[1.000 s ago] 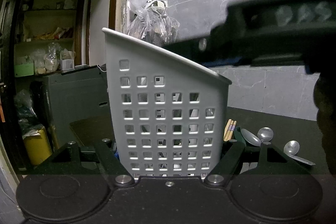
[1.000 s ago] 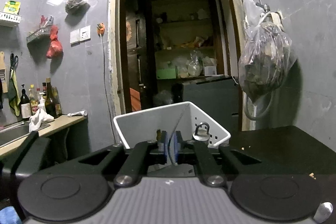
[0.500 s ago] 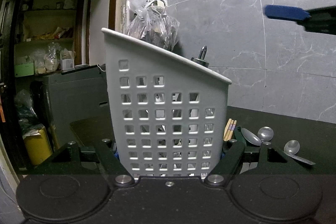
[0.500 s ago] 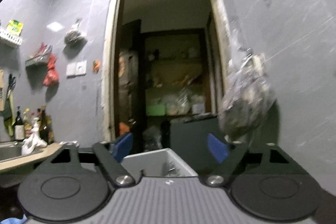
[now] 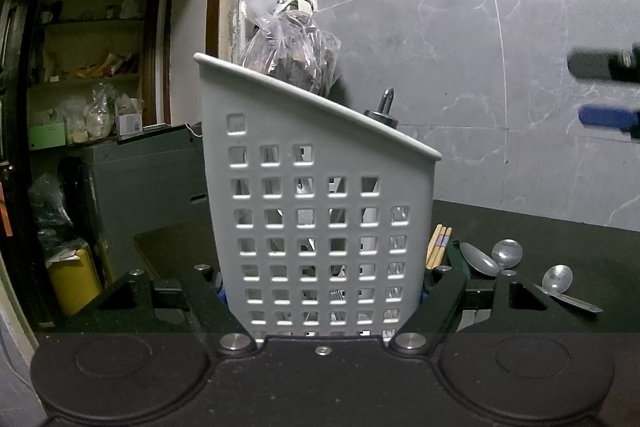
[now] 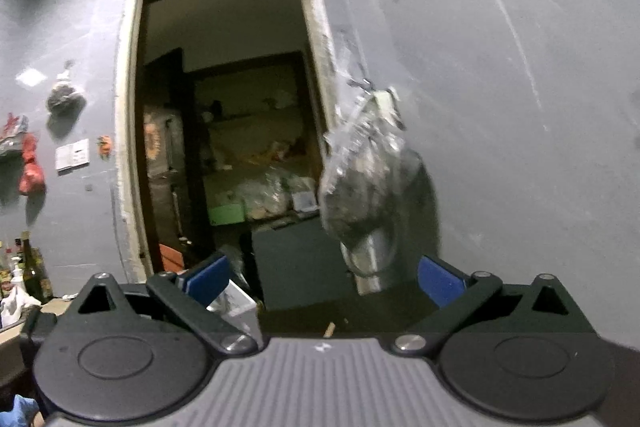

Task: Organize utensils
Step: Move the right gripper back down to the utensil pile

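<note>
A white perforated utensil basket (image 5: 320, 219) stands on the black counter (image 5: 560, 231). My left gripper (image 5: 322, 291) is shut on its lower sides, one finger on each side. A metal utensil handle (image 5: 385, 109) pokes above the basket's rim. Right of the basket lie wooden chopsticks (image 5: 438, 245) and three metal spoons (image 5: 507, 253). My right gripper (image 6: 322, 281) points at the wall and doorway, its jaws opening with nothing between them. In the left wrist view the right gripper (image 5: 604, 91) hangs high at the right edge, clear of the basket. A corner of the basket (image 6: 236, 303) shows low in the right wrist view.
A plastic bag (image 5: 292, 55) hangs on the grey tiled wall behind the basket, beside a doorway (image 6: 224, 147) into a storeroom. A yellow bin (image 5: 74, 279) sits on the floor at left. Bottles (image 6: 28, 267) stand on a counter at far left.
My right gripper let go of the ring-handled utensil, which now stands in the basket, opened wide and drew back to the right, away from the basket. My left gripper and the basket stayed put.
</note>
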The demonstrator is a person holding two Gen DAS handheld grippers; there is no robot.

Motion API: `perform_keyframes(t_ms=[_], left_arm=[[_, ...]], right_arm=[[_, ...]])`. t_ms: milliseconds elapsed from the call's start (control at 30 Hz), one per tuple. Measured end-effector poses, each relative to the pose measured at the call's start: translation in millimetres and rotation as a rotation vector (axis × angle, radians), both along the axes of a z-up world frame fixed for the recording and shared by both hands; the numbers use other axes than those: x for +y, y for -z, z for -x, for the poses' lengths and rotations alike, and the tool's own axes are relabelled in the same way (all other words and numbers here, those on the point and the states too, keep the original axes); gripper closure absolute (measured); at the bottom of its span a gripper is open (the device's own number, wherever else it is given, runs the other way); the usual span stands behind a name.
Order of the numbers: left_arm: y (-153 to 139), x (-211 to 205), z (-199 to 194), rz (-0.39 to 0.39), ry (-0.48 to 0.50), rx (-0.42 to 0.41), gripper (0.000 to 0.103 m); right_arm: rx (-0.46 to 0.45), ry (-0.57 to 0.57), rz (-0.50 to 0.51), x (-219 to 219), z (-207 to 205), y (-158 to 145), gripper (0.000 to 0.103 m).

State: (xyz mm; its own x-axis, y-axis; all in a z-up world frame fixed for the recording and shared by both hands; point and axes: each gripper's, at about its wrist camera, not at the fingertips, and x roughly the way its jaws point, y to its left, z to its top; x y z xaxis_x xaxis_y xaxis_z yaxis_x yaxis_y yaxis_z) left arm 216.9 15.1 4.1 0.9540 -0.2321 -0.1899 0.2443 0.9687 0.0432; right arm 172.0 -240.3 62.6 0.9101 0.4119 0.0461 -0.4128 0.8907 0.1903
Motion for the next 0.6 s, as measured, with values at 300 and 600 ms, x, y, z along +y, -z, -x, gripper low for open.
perform_keyframes(t_ms=[300, 600], left_arm=[[-1, 0, 0, -0.002, -0.003, 0.0, 0.027], [-1, 1, 1, -0.003, -0.002, 0.001, 0.027]], right_arm=[[0.201, 0.049, -0.064, -28, -13, 35, 0.0], [0.391, 0.075, -0.272, -62, -20, 75, 0.0]])
